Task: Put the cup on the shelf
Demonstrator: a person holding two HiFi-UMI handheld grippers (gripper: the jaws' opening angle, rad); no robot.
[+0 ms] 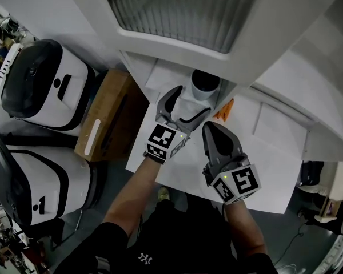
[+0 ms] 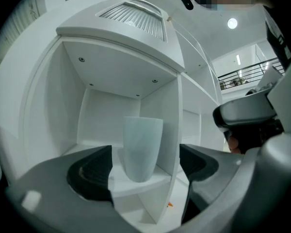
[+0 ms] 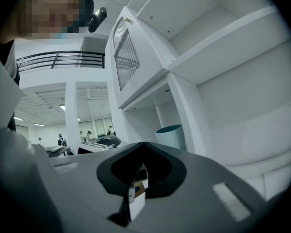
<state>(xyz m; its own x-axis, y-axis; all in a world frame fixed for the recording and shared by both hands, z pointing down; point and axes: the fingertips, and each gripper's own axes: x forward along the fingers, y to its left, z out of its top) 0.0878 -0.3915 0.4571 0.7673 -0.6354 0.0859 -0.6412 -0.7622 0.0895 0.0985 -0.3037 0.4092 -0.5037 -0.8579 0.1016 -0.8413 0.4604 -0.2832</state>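
Pale blue tapered plastic cup (image 2: 142, 147): upright on the lower board of the white shelf unit (image 2: 94, 108), in its left compartment, close to the vertical divider on its right. Nothing touches it.

Left gripper (image 1: 185, 106): grey, black-padded jaws released and spread wide. The cup stands ahead of the gap, clear of both pads. A marker cube sits at its near end.

Right gripper (image 1: 216, 131): jaws clenched together, nothing between them. It hangs just right of the left gripper, over the white tabletop (image 1: 266, 153), nearer than the shelf unit.

Small orange scrap (image 1: 225, 109): lies on the tabletop, right of the cup.

Brown cardboard box (image 1: 106, 119): lies left of the tabletop.

Two white-and-black domed machines (image 1: 40, 84): stand far left, one nearer than the other.
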